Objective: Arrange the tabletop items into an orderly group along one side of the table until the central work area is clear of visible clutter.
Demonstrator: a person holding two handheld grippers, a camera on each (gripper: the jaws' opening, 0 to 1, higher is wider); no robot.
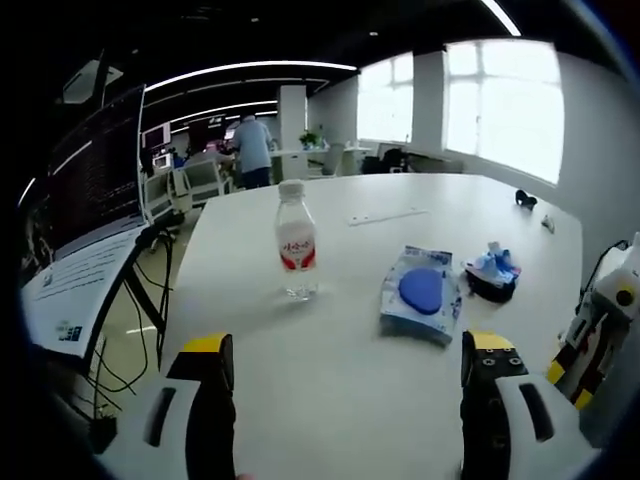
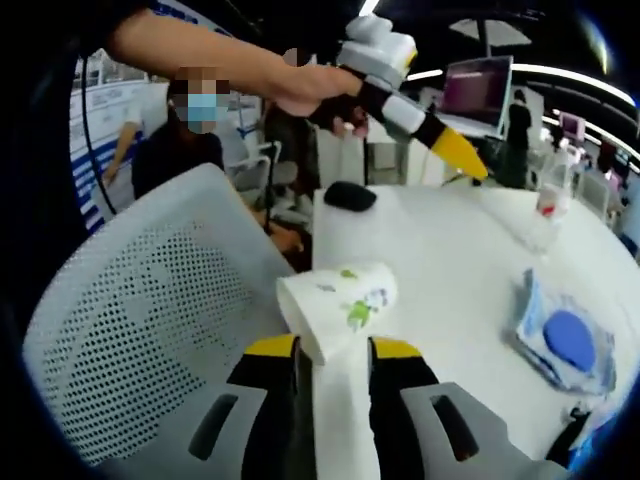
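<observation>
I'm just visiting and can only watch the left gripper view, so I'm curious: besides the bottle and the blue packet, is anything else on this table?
Observer: Yes. A paper cup lies on its side at one edge of the table, right at the tips of the right gripper.
Operator: Is it holding the cup?
Observer: I cannot tell. The cup's rim sits at the narrow gap between the jaws, but a firm grip isn't clear.
Operator: What is next to the table there?
Observer: A white mesh chair stands close against that edge, beside the cup.
</observation>
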